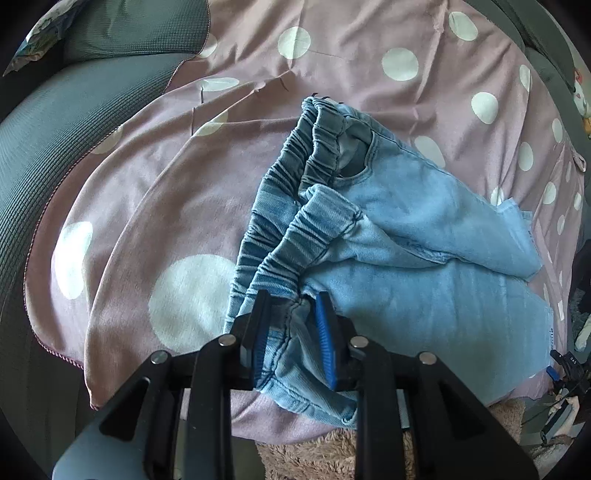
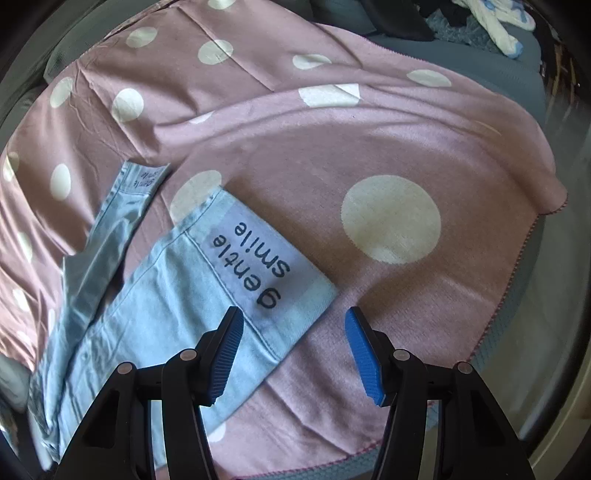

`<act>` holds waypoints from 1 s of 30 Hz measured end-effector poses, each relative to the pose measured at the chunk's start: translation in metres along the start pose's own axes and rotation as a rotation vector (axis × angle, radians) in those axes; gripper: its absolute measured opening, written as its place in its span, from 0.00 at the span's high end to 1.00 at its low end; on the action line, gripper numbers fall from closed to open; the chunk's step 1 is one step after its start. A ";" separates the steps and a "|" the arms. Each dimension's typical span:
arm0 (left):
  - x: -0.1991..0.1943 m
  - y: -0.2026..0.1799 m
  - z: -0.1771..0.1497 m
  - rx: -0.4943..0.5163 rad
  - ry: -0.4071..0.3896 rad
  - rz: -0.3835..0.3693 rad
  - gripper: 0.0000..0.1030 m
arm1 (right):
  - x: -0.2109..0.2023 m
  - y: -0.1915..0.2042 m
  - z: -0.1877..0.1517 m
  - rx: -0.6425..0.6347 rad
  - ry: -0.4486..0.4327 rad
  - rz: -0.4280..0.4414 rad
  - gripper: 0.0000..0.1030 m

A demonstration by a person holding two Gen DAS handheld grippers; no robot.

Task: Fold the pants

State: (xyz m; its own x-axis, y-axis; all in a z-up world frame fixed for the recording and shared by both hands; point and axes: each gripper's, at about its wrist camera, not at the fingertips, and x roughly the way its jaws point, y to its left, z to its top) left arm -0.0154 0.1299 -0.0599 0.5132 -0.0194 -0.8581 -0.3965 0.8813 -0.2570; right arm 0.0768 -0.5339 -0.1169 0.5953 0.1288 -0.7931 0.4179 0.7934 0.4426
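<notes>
Nearest us, our left gripper [image 1: 291,332] pinches the waistband of the pale denim pants [image 1: 424,236], spread across the dotted pink blanket [image 1: 155,192]. Our right gripper [image 2: 293,354] gapes, empty, over the printed leg cuff [image 2: 266,258]; we should close squarely on its corner.

I see a pink blanket [image 1: 258,59] with white dots spread over a grey waffle-textured cushion [image 1: 55,122]. A tan fuzzy rug [image 1: 317,458] shows below its edge, and a white cloth [image 2: 491,26] lies far back.
</notes>
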 end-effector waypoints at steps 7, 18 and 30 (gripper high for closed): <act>-0.005 0.007 0.000 -0.041 0.021 0.074 0.31 | 0.002 0.001 0.002 0.000 -0.008 0.023 0.64; 0.004 0.021 0.009 -0.179 0.039 -0.152 0.67 | 0.006 0.012 0.016 -0.014 -0.011 0.024 0.91; 0.002 0.034 0.005 -0.147 0.078 -0.116 0.65 | -0.062 0.037 0.043 -0.064 -0.212 0.157 0.95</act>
State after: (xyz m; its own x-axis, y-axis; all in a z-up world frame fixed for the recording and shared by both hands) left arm -0.0238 0.1624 -0.0676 0.5039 -0.1582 -0.8492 -0.4477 0.7929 -0.4134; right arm 0.0851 -0.5376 -0.0336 0.7826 0.1310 -0.6085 0.2693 0.8102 0.5207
